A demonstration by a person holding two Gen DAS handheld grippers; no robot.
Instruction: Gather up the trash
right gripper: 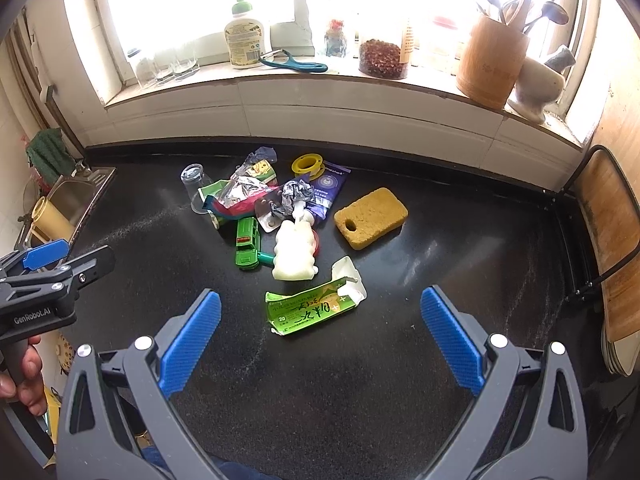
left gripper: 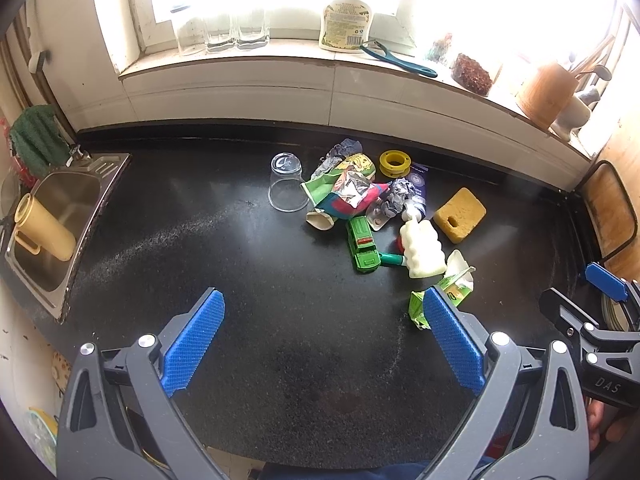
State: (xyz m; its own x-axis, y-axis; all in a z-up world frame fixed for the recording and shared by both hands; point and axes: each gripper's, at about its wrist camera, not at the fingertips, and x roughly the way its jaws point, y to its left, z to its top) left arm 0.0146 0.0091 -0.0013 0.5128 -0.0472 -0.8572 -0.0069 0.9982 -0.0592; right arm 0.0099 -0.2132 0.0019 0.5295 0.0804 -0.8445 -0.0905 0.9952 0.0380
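Green carton (right gripper: 316, 307) between open right tool (right gripper: 320, 336) fingers

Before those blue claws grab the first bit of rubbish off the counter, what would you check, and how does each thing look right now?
1. Right gripper open and empty: ok.
2. Left gripper open and empty: ok.
3. Nearest rubbish within sight: ok; the flattened green carton lies just ahead of the right gripper, apart from the pile.
4. Path to the carton free: ok, bare counter in between.
5. Keepers told from rubbish: not ok; glass, toy truck and sponge sit in or beside the wrappers.
6. Bin to drop rubbish in: cannot tell, none in view.
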